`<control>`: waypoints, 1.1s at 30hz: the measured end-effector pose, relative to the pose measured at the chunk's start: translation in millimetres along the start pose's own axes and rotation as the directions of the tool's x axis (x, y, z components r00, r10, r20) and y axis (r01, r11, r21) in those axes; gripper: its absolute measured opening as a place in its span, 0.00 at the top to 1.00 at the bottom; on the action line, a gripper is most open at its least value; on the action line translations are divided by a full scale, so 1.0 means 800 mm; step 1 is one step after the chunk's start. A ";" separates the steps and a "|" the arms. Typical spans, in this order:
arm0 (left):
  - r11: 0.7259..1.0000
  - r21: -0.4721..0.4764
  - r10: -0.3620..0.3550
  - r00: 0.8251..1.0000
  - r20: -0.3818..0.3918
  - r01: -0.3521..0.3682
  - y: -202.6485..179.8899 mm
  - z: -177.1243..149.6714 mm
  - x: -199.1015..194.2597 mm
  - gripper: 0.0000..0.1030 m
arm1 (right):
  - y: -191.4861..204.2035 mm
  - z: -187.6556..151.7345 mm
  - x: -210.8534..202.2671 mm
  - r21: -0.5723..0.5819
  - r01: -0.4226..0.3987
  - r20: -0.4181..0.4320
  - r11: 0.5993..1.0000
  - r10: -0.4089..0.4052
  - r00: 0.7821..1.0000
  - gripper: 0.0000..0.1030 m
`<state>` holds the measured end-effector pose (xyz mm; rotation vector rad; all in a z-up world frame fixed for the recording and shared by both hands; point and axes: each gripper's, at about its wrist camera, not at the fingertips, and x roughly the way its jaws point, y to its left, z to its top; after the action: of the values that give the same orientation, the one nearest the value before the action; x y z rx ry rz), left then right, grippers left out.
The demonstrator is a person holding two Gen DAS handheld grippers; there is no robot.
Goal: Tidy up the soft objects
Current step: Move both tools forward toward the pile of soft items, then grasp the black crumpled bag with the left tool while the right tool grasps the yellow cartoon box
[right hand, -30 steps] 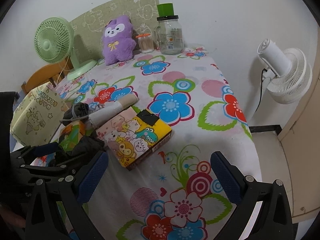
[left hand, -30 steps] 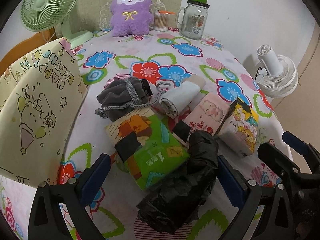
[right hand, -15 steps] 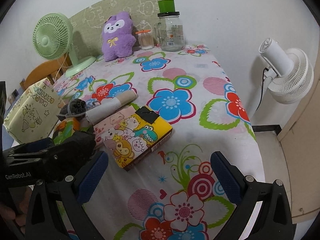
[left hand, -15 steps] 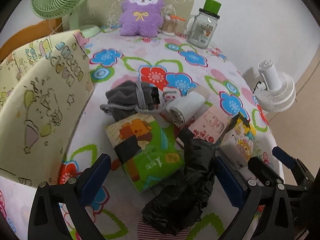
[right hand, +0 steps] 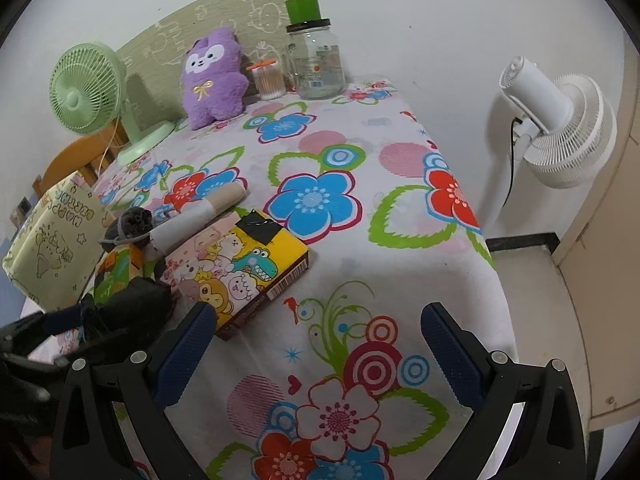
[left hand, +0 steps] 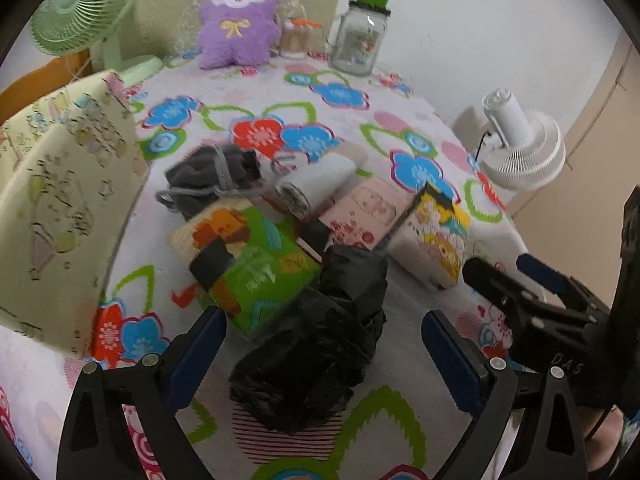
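A crumpled black plastic bag (left hand: 312, 340) lies on the flowered tablecloth (left hand: 404, 320). My left gripper (left hand: 320, 348) straddles it; the jaws are closing, and both blue pads (left hand: 200, 344) stand clear of the bag. Behind it lie a green tissue pack (left hand: 248, 264), a grey drawstring pouch (left hand: 208, 176), a white roll (left hand: 316, 180), a pink tissue pack (left hand: 364, 212) and a yellow cartoon pack (left hand: 436, 240). My right gripper (right hand: 316, 340) hangs open over bare cloth, just right of the yellow cartoon pack (right hand: 244, 264).
A cream cartoon-print bag (left hand: 60, 200) stands at the table's left edge. At the back are a purple plush (left hand: 236, 20), a green fan (left hand: 84, 12), a cotton-swab jar (left hand: 296, 40) and a glass mug jar (left hand: 356, 40). A white fan (right hand: 560, 120) stands off the right edge.
The left wrist view has tilted, so the black bag now sits more squarely between the left jaws, which have narrowed a little. The right gripper has barely moved.
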<state>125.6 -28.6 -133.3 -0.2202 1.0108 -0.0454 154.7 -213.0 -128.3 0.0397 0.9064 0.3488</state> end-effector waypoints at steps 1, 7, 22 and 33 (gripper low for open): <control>1.000 0.002 0.000 1.000 -0.007 0.000 -0.001 0.000 0.003 0.08 | 0.000 0.001 0.001 0.000 -0.004 -0.002 1.000 0.004 1.000 0.00; 0.999 0.015 0.030 1.000 -0.009 -0.030 -0.004 -0.005 0.007 0.37 | 0.004 0.006 0.013 -0.004 -0.001 -0.023 1.000 0.001 1.000 0.00; 1.000 0.012 -0.006 1.000 -0.014 0.006 -0.002 -0.014 -0.004 0.51 | 0.027 0.029 0.043 0.031 0.012 -0.084 0.999 -0.009 0.996 0.00; 1.000 0.001 -0.023 1.000 -0.015 0.023 0.001 -0.027 -0.011 0.52 | 0.043 0.029 0.051 0.000 0.051 -0.083 0.999 -0.051 0.995 0.00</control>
<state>102.6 -30.2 -136.7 -0.2309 1.0235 -0.0686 186.2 -164.9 -138.6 0.0044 0.9887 0.3035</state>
